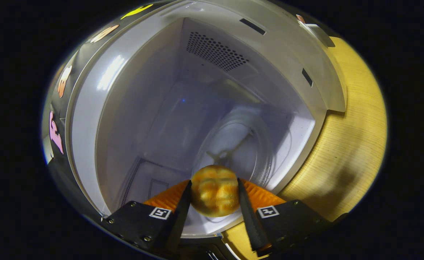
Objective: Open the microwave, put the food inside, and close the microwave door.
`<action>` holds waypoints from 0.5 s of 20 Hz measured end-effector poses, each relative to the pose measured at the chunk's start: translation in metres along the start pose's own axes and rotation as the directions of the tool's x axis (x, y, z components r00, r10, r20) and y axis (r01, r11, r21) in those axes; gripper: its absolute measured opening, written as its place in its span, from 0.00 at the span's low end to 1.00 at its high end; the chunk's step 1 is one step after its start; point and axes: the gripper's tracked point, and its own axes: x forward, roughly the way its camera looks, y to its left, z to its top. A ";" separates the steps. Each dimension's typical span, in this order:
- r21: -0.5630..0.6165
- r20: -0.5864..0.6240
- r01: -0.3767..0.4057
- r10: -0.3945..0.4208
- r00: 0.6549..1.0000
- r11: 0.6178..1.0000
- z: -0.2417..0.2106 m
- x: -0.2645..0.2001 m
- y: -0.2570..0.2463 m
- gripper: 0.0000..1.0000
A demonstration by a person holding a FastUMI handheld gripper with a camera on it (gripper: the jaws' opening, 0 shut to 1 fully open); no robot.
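In claw (214, 190): bun (214, 189), underside hidden.

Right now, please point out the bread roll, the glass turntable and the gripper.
bread roll (214, 190): gripper view, its crust.
glass turntable (233, 139): gripper view, bare glass beyond the roll.
gripper (214, 185): gripper view, between fingertips pressing the roll.

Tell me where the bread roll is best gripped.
Across its widest middle, from its two opposite sides, as the tongs hold it now: the bread roll is round, so each finger presses a flank. That leaves its underside free to set on the microwave's glass turntable just beyond.
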 end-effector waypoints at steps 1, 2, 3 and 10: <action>0.002 0.009 -0.005 0.005 1.000 1.000 0.002 0.000 0.001 0.75; 0.004 0.018 -0.008 0.008 1.000 1.000 0.004 0.001 0.003 0.77; 0.006 0.021 -0.016 0.016 1.000 1.000 0.005 0.000 0.004 0.80; 0.029 0.063 -0.006 0.005 0.998 1.000 0.017 -0.016 0.000 0.97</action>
